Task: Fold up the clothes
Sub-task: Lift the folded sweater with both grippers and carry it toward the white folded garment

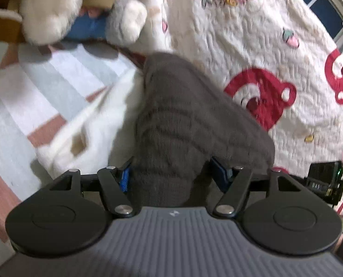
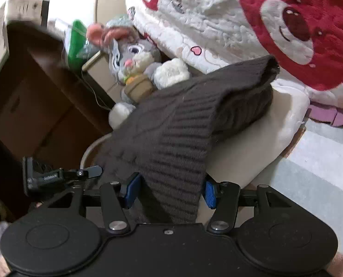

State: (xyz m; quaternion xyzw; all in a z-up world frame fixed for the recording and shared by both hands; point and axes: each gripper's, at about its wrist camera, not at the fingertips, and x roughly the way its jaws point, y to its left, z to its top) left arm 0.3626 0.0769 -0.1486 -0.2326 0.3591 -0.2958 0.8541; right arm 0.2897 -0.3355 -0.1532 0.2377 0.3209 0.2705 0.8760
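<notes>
Both tools, left [image 1: 173, 175] and right [image 2: 169, 190], wide apart around grey knit sweater [image 2: 183, 124].

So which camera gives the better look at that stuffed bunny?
The right wrist view: the plush rabbit shows its face, ears and the small pot it holds, just beyond the dark knit sweater. The left wrist view catches only blurred paws and part of the pot at the top edge.
</notes>
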